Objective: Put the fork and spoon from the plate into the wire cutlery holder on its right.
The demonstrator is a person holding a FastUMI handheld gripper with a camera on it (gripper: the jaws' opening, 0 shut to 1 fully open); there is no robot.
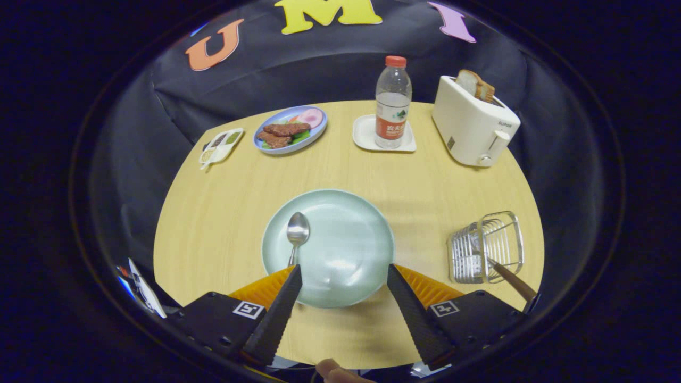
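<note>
The claw [345, 274] is wide open and holds nothing. Its two fingers [282, 303] hang over the near edge of the pale green plate [346, 250]. The spoon [296, 234] lies on the plate, just ahead of the left finger (its handle runs back toward that fingertip). To the right of the plate stands the wire holder [485, 247], with a brown-handled piece [512, 281] already leaning in it. Farther back on the wooden table [223, 213] are a water bottle [392, 103], a toaster [473, 125] and a plate of food [290, 129].
</note>
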